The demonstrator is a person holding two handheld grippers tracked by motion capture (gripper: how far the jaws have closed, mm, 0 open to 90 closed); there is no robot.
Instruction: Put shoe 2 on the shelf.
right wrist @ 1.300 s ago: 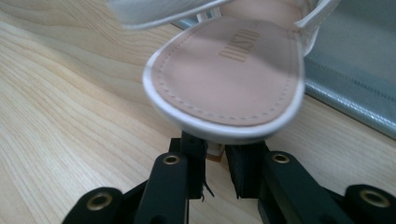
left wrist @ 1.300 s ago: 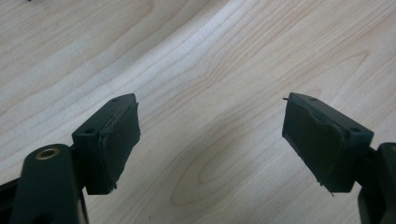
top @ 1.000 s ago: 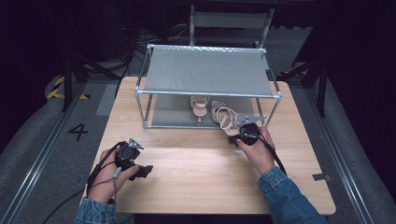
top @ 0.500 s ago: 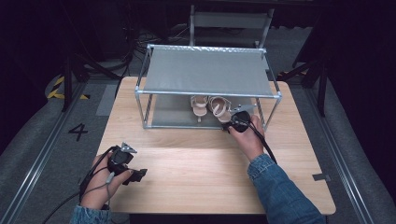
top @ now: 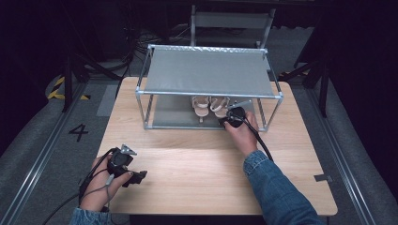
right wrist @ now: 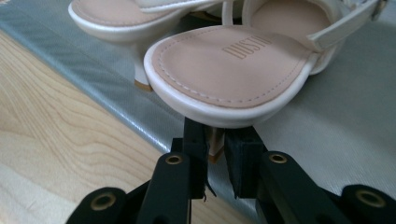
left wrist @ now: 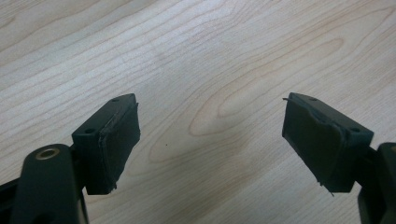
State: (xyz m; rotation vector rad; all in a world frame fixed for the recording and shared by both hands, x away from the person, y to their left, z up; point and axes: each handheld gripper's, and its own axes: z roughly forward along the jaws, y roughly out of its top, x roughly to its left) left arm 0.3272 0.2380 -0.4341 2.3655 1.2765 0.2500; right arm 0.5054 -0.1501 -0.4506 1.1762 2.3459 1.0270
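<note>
Since a second ago we see the right hand-held gripper (top: pixel 228 119) carried from the bare tabletop (top: pixel 202 173) in front of the rack to the rack's front edge, and the sandal it holds has gone in with it. That sandal was out over the wood beside the rack then; it lies beside its mate now. The left hand-held gripper (top: pixel 133 176) has slid a little nearer the person at the near left of the tabletop.

Right hand-held gripper: jaws drawn close, pinching the heel of the right sandal (right wrist: pixel 229 65) from beneath. In the right gripper view the heel stub sits between the two black pads under the insole.

Left hand-held gripper (left wrist: pixel 210 140): jaws spread wide over bare wood, with nothing between them.

Where the sandal is: on the grey lower shelf (top: pixel 169 115) of the metal rack (top: pixel 209 72), near the front rail, towards the right half. The left sandal (top: pixel 201 107) lies just beside it; whether they touch we cannot tell.

Orientation: the held sandal's long axis runs front to back across the shelf. Its heel end is toward the person and its strapped toe end toward the back of the rack. The insole faces up and the printed lettering reads upside down from the gripper's side. Its mate lies roughly parallel.
</note>
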